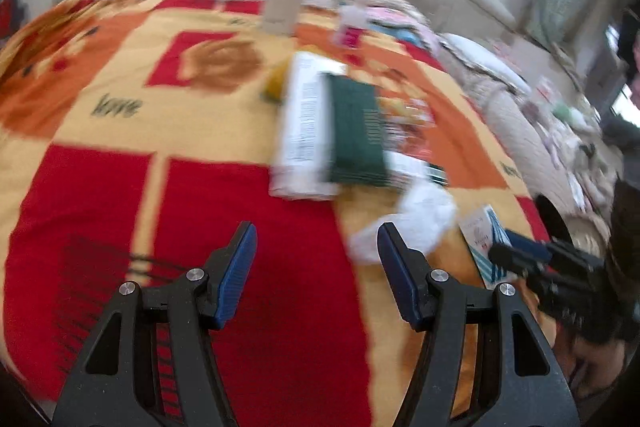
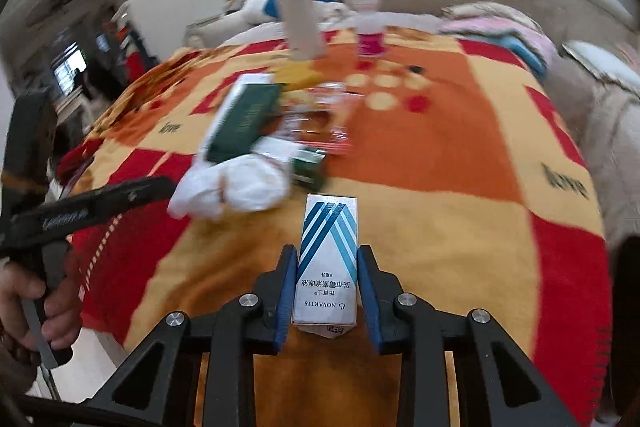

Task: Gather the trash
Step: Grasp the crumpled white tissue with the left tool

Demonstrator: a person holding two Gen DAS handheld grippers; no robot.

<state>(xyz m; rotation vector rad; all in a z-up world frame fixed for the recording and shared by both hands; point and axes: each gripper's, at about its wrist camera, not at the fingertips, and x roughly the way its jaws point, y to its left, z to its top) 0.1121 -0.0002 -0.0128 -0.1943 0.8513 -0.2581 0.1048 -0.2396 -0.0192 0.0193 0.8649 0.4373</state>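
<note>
Your small white carton w/ blue chevron stripes (image 2: 326, 259) stands tilted off the blanket, clamped btwn the pads. Crumpled white tissue (image 2: 236, 185) lies beside the dark green box (image 2: 244, 123) and long white box (image 1: 306, 123).

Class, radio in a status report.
Right gripper shut on white-and-blue box. Left gripper open, empty. Crumpled white tissue nearby, nothing blocking.

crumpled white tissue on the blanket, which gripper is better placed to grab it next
Left. The left gripper is open and empty, right beside the crumpled white tissue. The right gripper is already shut on the blue-striped box.
</note>
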